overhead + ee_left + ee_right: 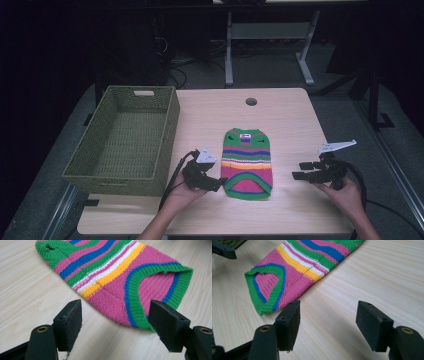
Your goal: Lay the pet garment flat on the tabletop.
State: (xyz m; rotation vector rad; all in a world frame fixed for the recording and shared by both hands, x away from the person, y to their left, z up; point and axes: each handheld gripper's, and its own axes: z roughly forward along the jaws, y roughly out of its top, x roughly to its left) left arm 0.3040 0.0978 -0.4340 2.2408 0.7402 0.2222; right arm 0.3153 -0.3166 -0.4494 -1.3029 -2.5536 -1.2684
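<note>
Although a small white label (245, 135) sat at the collar of the striped knitted sweater (247, 162), its writing could not be read. The sweater lay flat on the table (290, 120) between both grippers. The left gripper (116, 322) had its jaws apart, the hem just ahead of them. The right gripper (328, 322) stood likewise spread, the sweater beyond its left fingertip. The green woven basket (170, 125), outward of the left gripper, held nothing visible.

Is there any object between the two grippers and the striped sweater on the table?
Nothing visible. The sweater lies flat on bare table, the open left gripper at its near corner, the open right gripper apart from it.
</note>
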